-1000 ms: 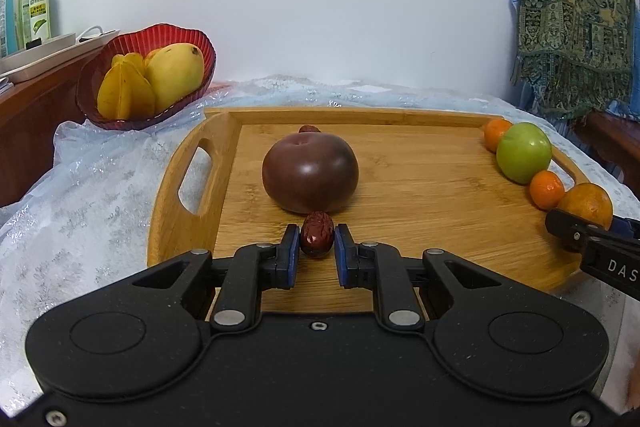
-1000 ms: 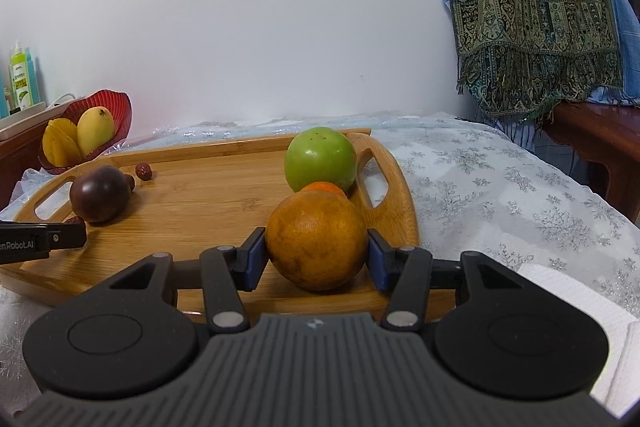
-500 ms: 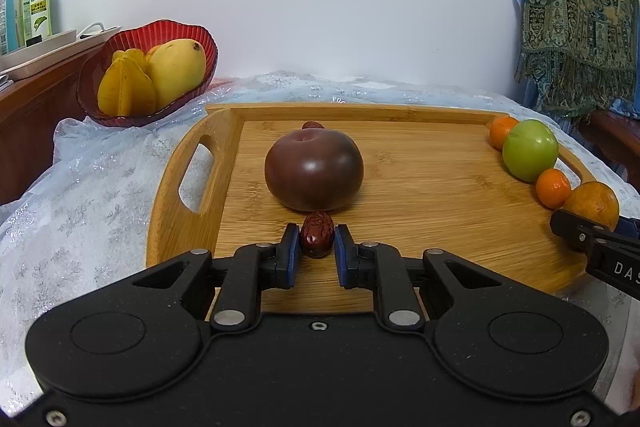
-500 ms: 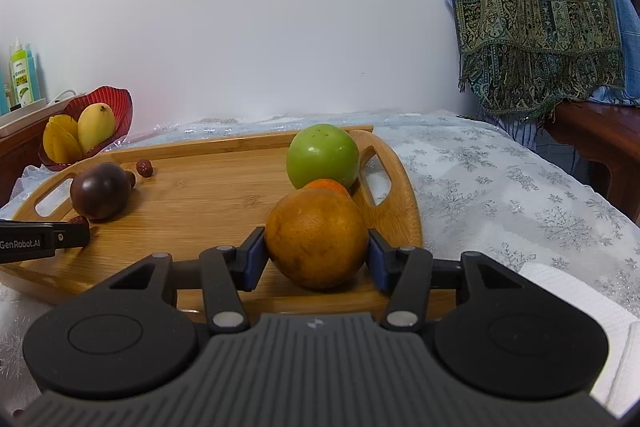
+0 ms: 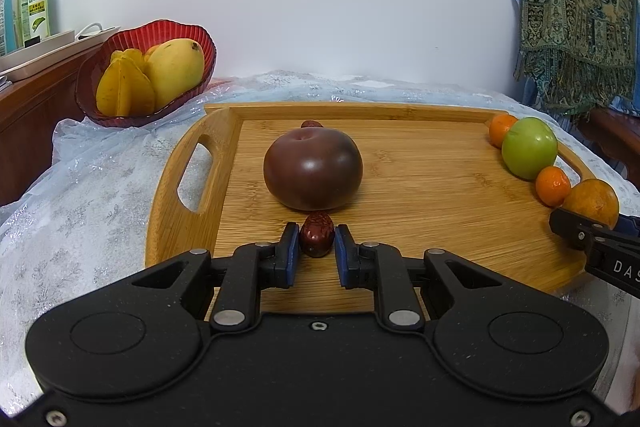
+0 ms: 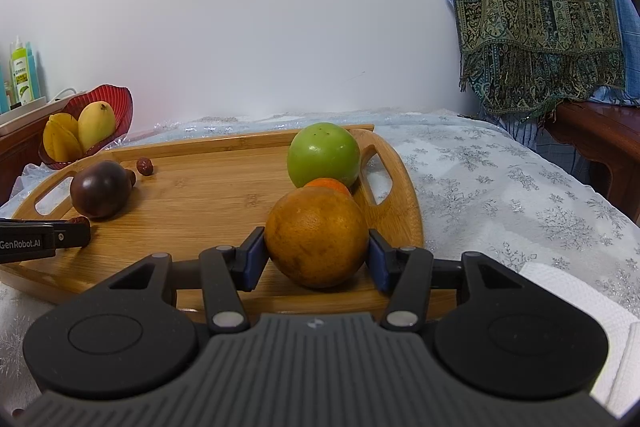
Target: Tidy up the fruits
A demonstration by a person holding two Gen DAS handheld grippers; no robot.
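Left wrist: red date [image 5: 317, 233] lengthwise toward plum [image 5: 313, 174].

Bamboo-look wooden tray [image 5: 440, 195] showing matt grain; dark plum [image 5: 313, 174] gleaming smooth; red date [image 5: 317, 233] looking wrinkled; orange [image 6: 316, 235] showing dimpled peel; red bowl [image 5: 200, 67] shining, ribbed, translucent.

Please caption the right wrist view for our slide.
Right hand-held gripper flanks a large orange on a wooden tray.

On the tray [image 5: 188, 223]: 2 red dates [image 5: 317, 233], 1 dark plum [image 5: 313, 169], 1 green apple [image 5: 529, 147], 2 small tangerines [image 5: 553, 185], 1 big orange [image 6: 316, 235]. Far-left bowl [image 5: 206, 45]: 1 mango [image 5: 174, 67], 1 starfruit [image 5: 124, 91].
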